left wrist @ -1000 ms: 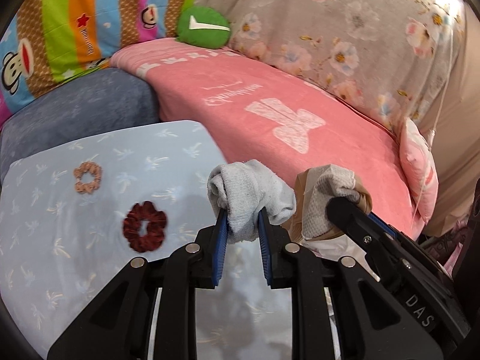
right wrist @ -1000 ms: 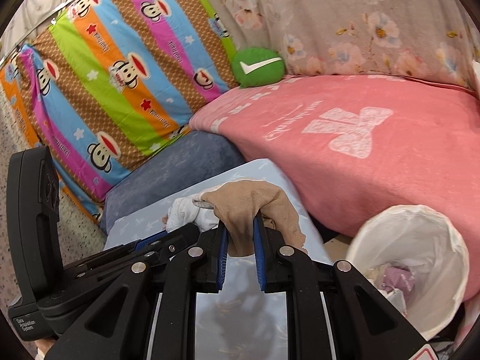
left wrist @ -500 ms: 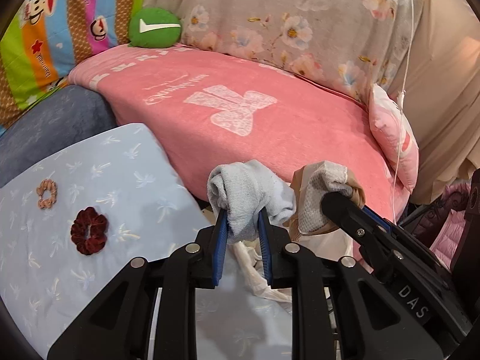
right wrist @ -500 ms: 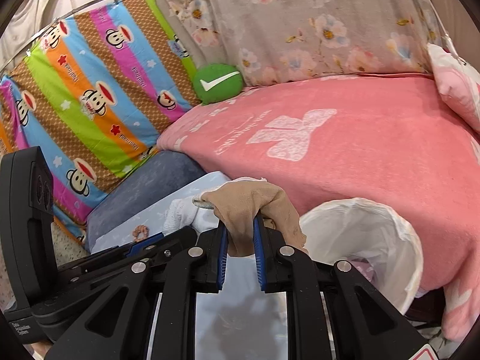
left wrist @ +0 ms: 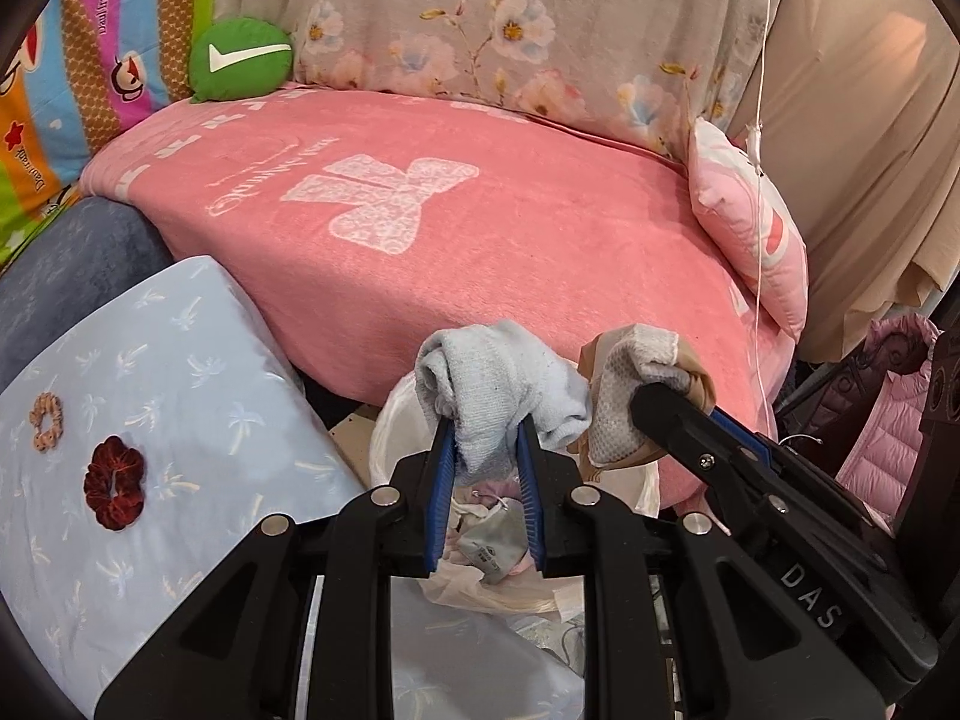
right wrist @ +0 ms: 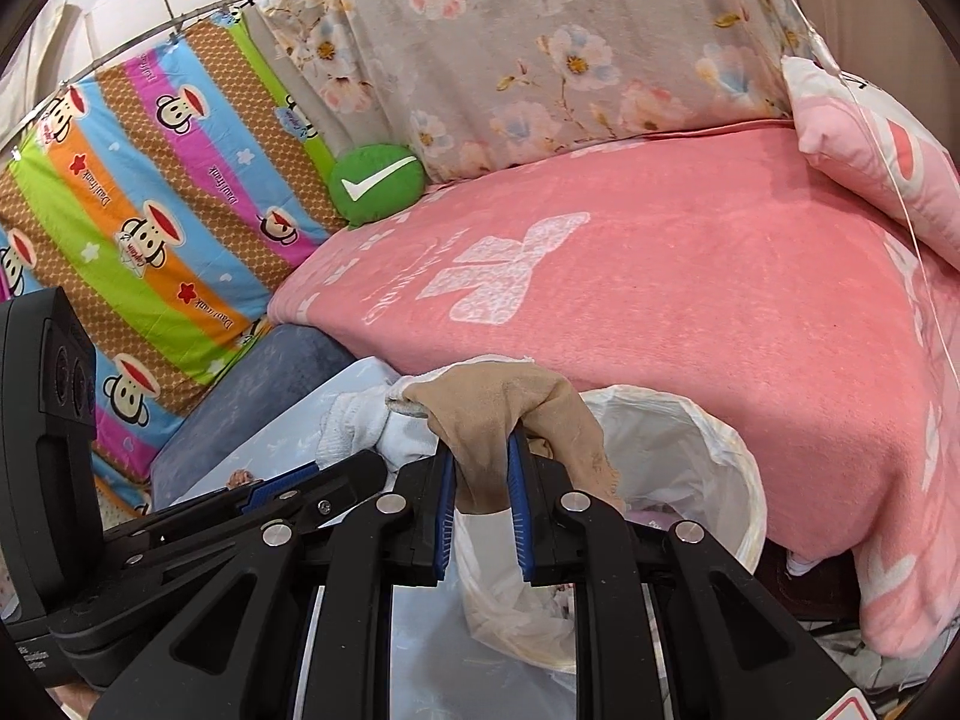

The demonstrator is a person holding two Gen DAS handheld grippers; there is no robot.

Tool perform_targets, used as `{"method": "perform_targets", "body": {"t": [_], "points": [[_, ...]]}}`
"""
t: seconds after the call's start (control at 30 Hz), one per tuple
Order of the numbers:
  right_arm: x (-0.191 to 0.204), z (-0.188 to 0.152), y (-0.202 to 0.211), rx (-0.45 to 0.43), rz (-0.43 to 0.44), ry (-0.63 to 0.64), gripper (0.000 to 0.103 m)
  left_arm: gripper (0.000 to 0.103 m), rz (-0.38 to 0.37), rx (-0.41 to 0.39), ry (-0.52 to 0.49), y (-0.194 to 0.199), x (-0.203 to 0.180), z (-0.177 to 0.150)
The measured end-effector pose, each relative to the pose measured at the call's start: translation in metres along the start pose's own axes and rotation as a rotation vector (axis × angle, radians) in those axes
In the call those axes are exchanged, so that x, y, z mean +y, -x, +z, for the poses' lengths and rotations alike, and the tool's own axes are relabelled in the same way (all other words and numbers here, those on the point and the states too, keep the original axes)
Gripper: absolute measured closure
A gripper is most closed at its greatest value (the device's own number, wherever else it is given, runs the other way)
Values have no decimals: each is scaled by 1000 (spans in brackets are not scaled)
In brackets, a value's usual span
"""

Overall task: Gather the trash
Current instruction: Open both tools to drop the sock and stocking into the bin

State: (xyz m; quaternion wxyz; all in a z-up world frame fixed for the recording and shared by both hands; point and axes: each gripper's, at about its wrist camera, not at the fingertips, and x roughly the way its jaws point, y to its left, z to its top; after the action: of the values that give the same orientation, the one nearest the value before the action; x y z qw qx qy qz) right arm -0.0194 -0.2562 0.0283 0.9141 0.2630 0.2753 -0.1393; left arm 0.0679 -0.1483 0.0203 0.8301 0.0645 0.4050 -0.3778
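My left gripper (left wrist: 483,429) is shut on a crumpled light grey sock (left wrist: 492,378). It hangs over the mouth of a white-lined trash bin (left wrist: 384,438), where a face mask (left wrist: 492,546) and other scraps lie. My right gripper (right wrist: 483,450) is shut on a tan sock (right wrist: 498,414) just above the bin's near rim (right wrist: 720,438). Seen from the left wrist, the right gripper (left wrist: 645,396) sits close beside the grey sock with the tan sock (left wrist: 630,366) draped over its tip. Seen from the right wrist, the grey sock (right wrist: 366,420) shows at the left.
A pale blue pillow (left wrist: 180,372) at the left carries a dark red scrunchie (left wrist: 114,489) and a small beige scrunchie (left wrist: 45,429). Behind the bin lies a pink blanket (left wrist: 480,228) with a green cushion (left wrist: 240,60) and a pink pillow (left wrist: 750,228). A pink jacket (left wrist: 888,438) lies right.
Both grippers carried their socks to the right, off the blue pillow and over the bin. The bin now lies right under the fingers. Both grips have held.
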Motion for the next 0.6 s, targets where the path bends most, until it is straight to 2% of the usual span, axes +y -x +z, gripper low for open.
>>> {"method": "perform_targets", "body": {"t": [0.2,0.4,0.53,0.6], "points": [[-7,2,-1,-5,-14,-12,83,81,-14,7,-11,-8,-6,-1],[-11,3,-3,-13,-23,-20,83,76,-13,13,-7,-13,-6,0],[-11,3,-3,-14,-26,-22,81,59,3,5,9,-13,-2,-2],[-12,3,-4,-13,-26,-25,80,58,7,3,15,-13,-1,-2]]}}
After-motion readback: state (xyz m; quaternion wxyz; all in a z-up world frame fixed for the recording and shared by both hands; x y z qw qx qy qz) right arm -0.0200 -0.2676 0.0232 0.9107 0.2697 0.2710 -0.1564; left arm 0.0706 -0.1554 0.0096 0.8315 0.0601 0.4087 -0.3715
